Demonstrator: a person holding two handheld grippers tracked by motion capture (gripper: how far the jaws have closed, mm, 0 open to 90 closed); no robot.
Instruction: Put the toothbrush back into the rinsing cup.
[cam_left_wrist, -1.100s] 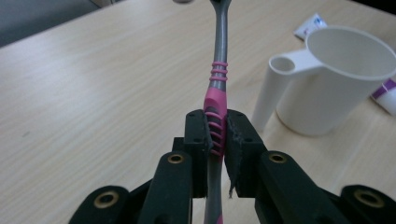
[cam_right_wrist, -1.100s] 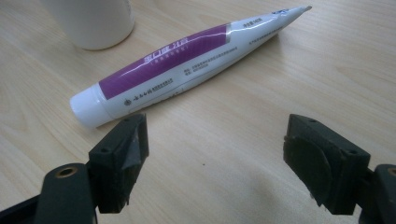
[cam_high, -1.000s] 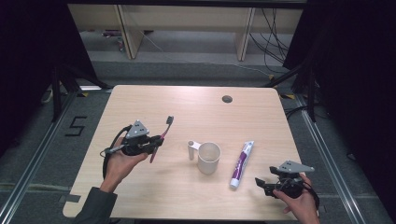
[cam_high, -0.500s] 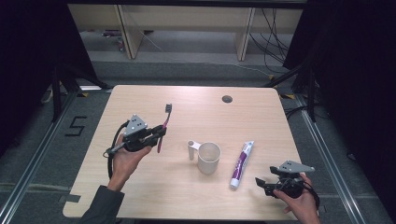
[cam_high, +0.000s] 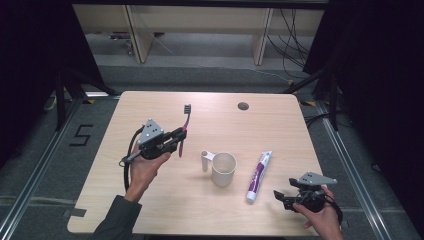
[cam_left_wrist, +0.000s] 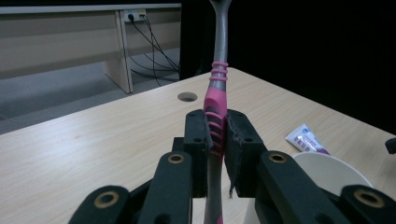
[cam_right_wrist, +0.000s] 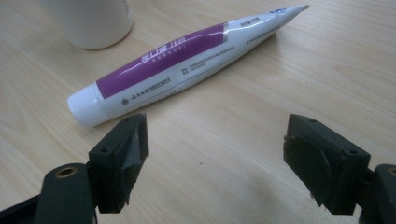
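Note:
My left gripper is shut on a pink and grey toothbrush, held up off the table with its bristle head pointing away from me. In the left gripper view the pink handle is clamped upright between the two pads. A white cup with a handle stands at the table's middle. To its right lies a white and purple toothpaste tube, cap end toward me. My right gripper rests open near the front right edge, just short of the tube, with nothing between its jaws.
The wooden table has a round cable hole near its far edge. Dark curtains hang at both sides. Bench legs and cables show on the floor beyond the table.
My left gripper has lifted the toothbrush and carried it a little toward the table's middle, with the brush turning more upright. The right gripper, cup and tube stayed put.

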